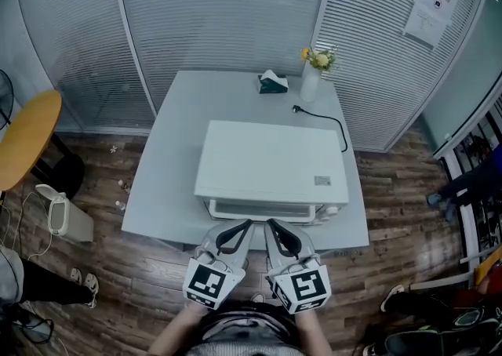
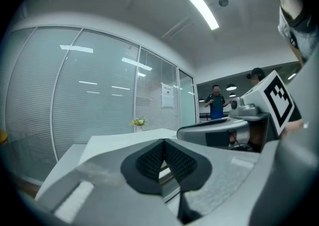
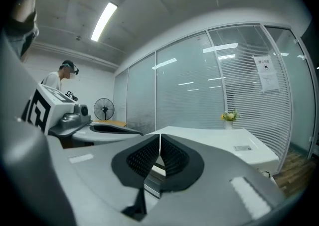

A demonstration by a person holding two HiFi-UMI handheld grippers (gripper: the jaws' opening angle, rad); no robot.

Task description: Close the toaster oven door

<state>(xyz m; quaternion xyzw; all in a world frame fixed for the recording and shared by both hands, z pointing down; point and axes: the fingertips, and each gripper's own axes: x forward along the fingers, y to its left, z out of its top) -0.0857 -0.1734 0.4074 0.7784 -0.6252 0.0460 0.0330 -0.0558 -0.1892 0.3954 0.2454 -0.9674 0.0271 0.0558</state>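
Note:
A white toaster oven (image 1: pixel 271 162) stands on a pale grey table (image 1: pixel 169 182), its front facing me. Only a narrow strip of that front (image 1: pixel 267 210) shows under the top's edge, and no door leaf sticks out over the table. My left gripper (image 1: pixel 245 223) and right gripper (image 1: pixel 271 223) hover side by side just before the front, tips pointing at it. Both are shut with nothing between the pads. In the left gripper view the ribbed pads (image 2: pixel 149 163) meet, with the oven's top (image 2: pixel 124 143) behind. In the right gripper view the pads (image 3: pixel 174 158) also meet.
At the table's far end are a tissue box (image 1: pixel 272 82), a vase of yellow flowers (image 1: pixel 314 72) and the oven's black cord (image 1: pixel 325 119). A round wooden table (image 1: pixel 27 135) and a small white appliance (image 1: pixel 63 217) stand at left. Blinds close off the back. A person (image 2: pixel 216 103) stands far off.

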